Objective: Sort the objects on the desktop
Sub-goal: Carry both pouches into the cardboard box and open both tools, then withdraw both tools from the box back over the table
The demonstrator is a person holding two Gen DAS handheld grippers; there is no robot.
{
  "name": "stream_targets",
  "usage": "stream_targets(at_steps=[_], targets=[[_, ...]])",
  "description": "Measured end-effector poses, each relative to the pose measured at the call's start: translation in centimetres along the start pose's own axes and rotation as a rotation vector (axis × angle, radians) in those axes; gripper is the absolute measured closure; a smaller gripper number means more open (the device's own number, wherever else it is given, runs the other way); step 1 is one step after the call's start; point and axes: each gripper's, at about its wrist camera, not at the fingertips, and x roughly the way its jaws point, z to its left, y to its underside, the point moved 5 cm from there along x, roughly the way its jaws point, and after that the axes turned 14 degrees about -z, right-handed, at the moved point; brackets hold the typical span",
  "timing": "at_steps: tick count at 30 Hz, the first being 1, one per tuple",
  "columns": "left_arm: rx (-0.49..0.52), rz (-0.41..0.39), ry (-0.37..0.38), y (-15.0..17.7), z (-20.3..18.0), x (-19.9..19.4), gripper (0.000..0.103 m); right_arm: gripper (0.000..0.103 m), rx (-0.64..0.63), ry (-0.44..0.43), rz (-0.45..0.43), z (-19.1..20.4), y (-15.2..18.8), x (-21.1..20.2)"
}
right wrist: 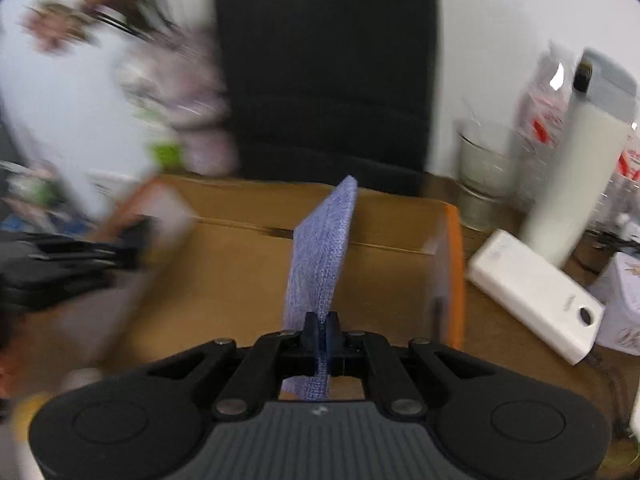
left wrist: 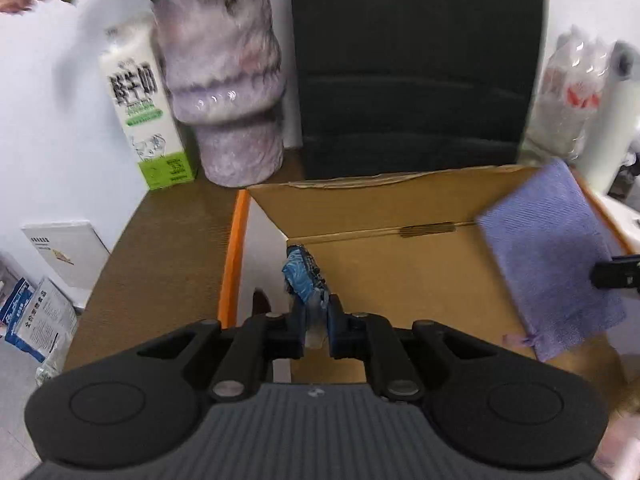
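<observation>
An open cardboard box [left wrist: 400, 216] with an orange rim lies in front of a black chair. My left gripper [left wrist: 316, 316] is shut on a small blue patterned packet [left wrist: 302, 274], held over the box's left part. In the left wrist view a folded purple cloth [left wrist: 552, 256] hangs over the box's right side, pinched by my right gripper, whose black tip [left wrist: 616, 272] shows at the edge. In the right wrist view my right gripper [right wrist: 321, 330] is shut on the purple cloth [right wrist: 320, 248], which stands up edge-on above the cardboard box [right wrist: 380, 224].
A mottled purple vase [left wrist: 228, 88] with a plant and a milk carton [left wrist: 140, 108] stand left of the box. A white power bank [right wrist: 536, 296], a glass [right wrist: 488, 164], a white bottle [right wrist: 580, 176] and plastic bags stand to its right. Papers [left wrist: 40, 316] lie low at far left.
</observation>
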Motion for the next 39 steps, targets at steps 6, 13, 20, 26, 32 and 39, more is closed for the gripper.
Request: stream_targets(at_steps=[6, 13, 20, 26, 32, 39], targets=[[0.037, 0.050, 0.032, -0.2, 1.1, 2.9, 0.091, 0.095, -0.003, 0.164, 0.068, -2.2, 1.2, 3.7], [-0.015, 0.025, 0.075, -0.9, 1.4, 3.2, 0.044, 0.048, 0.043, 0.160, 0.031, -2.1, -1.9, 3.2], [-0.052, -0.023, 0.102, -3.4, 1.9, -2.1, 0.018, 0.026, 0.076, 0.085, -0.040, -0.4, -3.9, -1.0], [-0.123, -0.063, 0.116, -2.9, 1.9, -8.8, 0.009, 0.024, 0.106, 0.076, -0.080, 0.9, -1.9, -5.7], [-0.129, -0.122, 0.198, 1.5, -0.1, -16.5, 0.001, 0.018, 0.122, 0.087, -0.226, 3.1, 2.7, -12.5], [-0.187, -0.274, 0.173, 10.7, -1.0, -24.8, 0.000, 0.014, 0.096, 0.120, -0.354, 6.1, 12.1, -19.4]])
